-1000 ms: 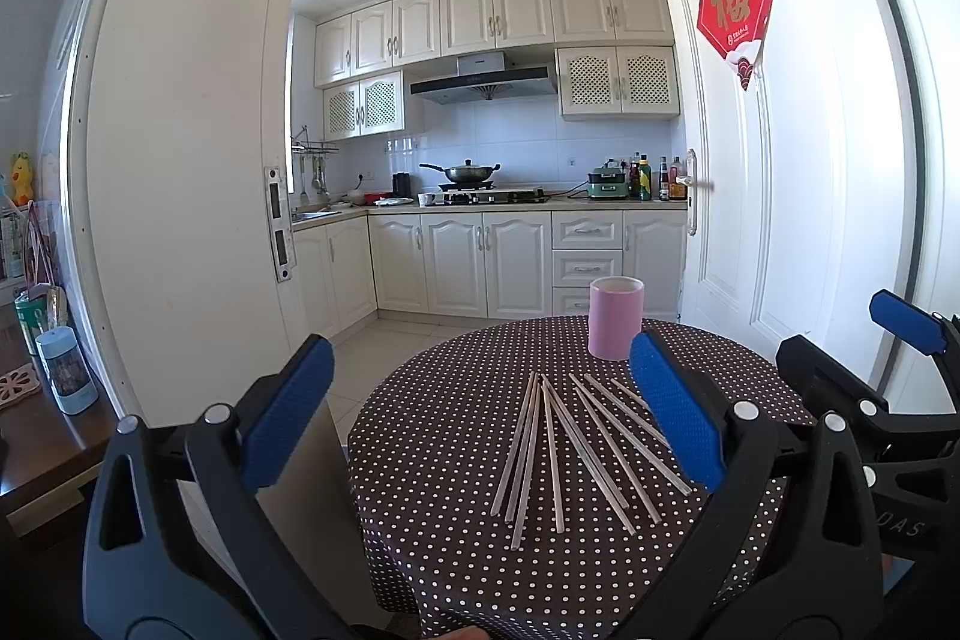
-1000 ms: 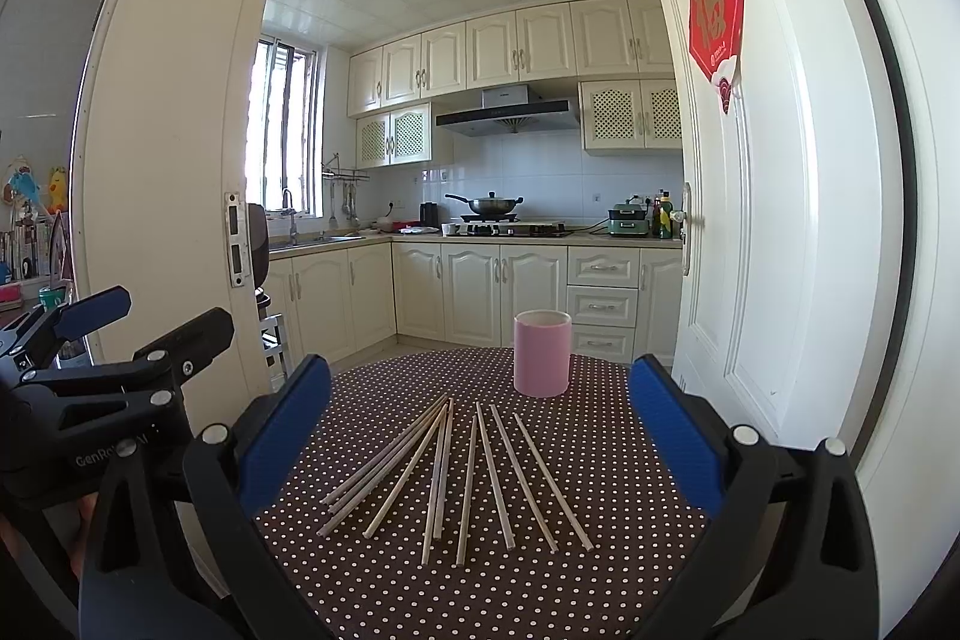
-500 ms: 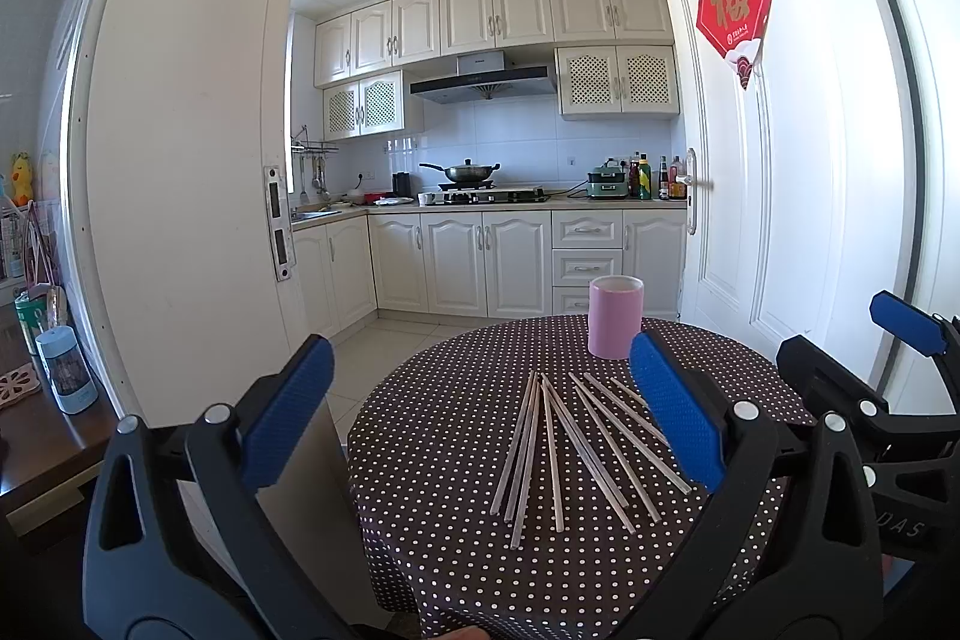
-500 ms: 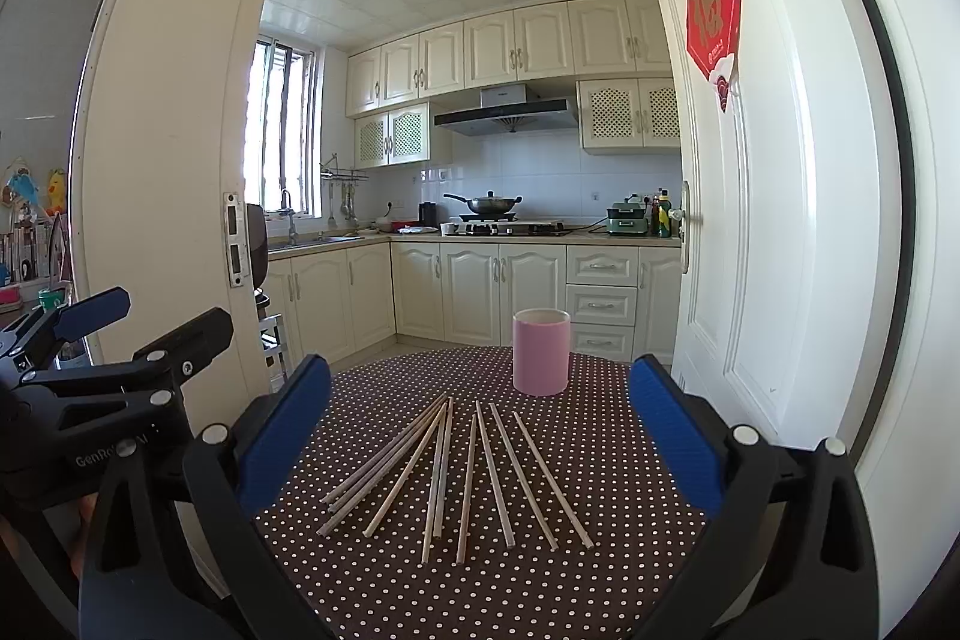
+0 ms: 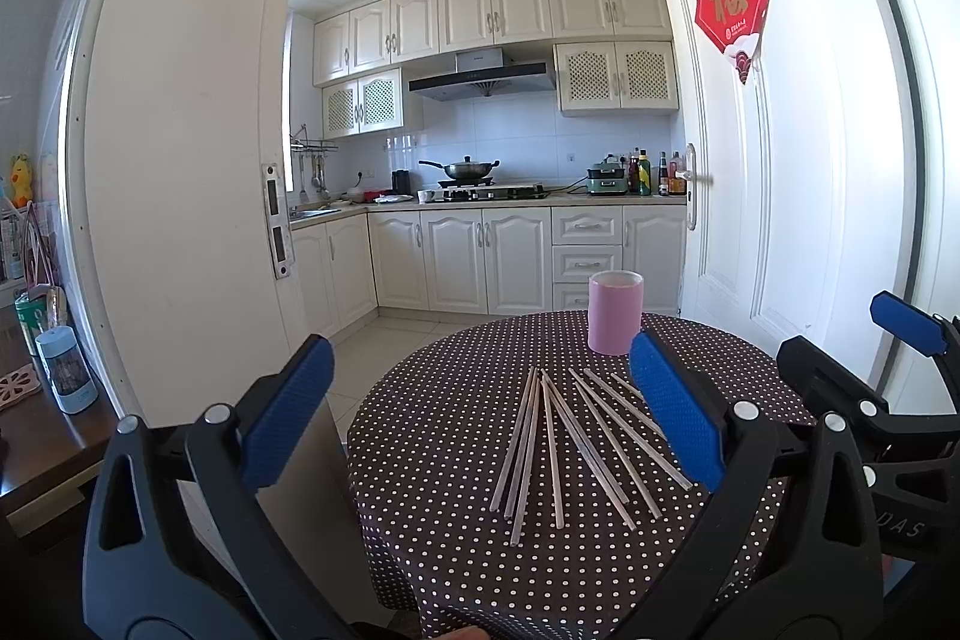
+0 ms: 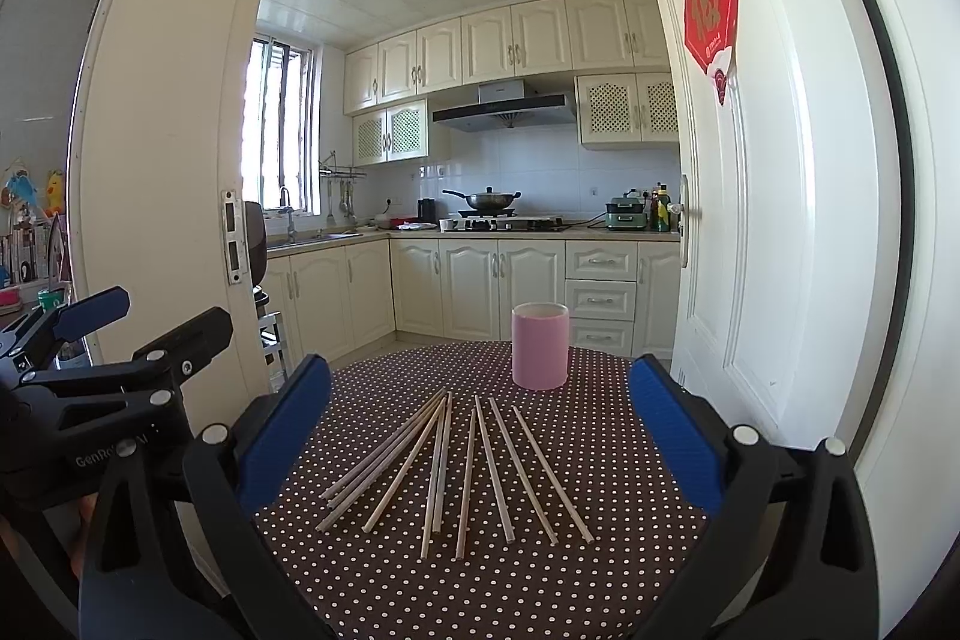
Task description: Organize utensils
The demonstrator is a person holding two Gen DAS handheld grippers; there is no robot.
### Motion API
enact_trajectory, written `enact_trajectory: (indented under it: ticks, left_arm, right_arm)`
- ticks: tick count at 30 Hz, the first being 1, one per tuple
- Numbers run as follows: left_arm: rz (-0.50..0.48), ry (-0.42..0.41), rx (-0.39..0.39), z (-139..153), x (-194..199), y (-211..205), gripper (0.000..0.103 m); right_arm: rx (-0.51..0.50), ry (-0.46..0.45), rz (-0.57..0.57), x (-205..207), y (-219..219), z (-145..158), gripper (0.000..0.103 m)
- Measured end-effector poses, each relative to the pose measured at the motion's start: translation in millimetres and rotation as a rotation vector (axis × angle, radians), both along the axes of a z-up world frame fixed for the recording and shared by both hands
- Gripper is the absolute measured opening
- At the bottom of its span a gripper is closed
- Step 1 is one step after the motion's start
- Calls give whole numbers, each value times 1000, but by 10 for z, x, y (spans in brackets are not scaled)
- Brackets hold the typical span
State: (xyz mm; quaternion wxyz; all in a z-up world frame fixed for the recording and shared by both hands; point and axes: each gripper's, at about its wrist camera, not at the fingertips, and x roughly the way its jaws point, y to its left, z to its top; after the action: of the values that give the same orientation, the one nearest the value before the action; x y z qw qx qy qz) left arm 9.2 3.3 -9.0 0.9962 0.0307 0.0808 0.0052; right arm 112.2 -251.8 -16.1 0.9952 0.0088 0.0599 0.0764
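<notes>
A round table in a dotted cloth stands before an open doorway, floor free to its left. The chopsticks lie fanned mid-table; the pink cup stands upright behind them. Left gripper and right gripper hover near the front edge, both spread wide, empty.

A round desk in a dark polka-dot cloth carries a fan of pale chopsticks, lying loose just in front of an upright pink cup. The left hand-held gripper hangs before the chopsticks, blue pads wide apart and empty. The right hand-held gripper shows right of the cup.
</notes>
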Motion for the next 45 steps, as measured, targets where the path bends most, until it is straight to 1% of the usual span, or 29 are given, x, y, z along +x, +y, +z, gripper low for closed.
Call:
enact_trajectory:
  ticks: [9, 16, 20, 23, 26, 28, 31, 33, 35, 37, 40, 42, 44, 45]
  left_arm:
    - [-6, 6, 0, -40, 21, -5, 97]
    - [-20, 12, -21, -38, 36, 3, 97]
    - [-16, 0, -17, -29, 15, -5, 97]
    - [-3, -11, 1, -31, 20, -38, 97]
    - [-8, -17, -4, -58, 31, -36, 97]
    - [-31, -31, -18, -79, 28, -13, 97]
    - [-43, 0, -24, -95, 86, -1, 97]
    - [-44, 12, -16, -109, 130, -2, 97]
    - [-61, 31, -27, -128, 184, 16, 97]
    - [-71, 55, -40, -158, 255, 41, 97]
    - [-67, 89, -30, -204, 371, 63, 97]
    - [-67, 130, -27, -244, 476, 76, 97]
    - [-76, 168, -29, -293, 590, 92, 97]
    - [-79, 183, -30, -318, 639, 103, 97]
  right_arm:
    - [4, 5, 0, -7, 4, -6, 96]
    - [-7, -7, -6, -15, 17, -3, 96]
    - [2, -22, -2, -30, 12, -14, 96]
    - [2, -19, -11, -17, 0, -19, 96]
    - [10, -14, -10, 8, -18, -19, 96]
    - [32, -25, 8, 10, -47, -26, 96]
    - [63, -45, 28, 0, -94, -17, 96]
    - [64, -58, 38, 11, -114, -14, 96]
    - [60, -69, 55, 40, -124, -17, 96]
    - [63, -56, 79, 118, -142, -23, 96]
    - [72, -24, 90, 250, -177, -25, 96]
    - [77, -5, 92, 340, -201, -33, 96]
    - [78, 3, 70, 412, -221, -63, 96]
    - [74, 29, 58, 497, -237, -76, 96]
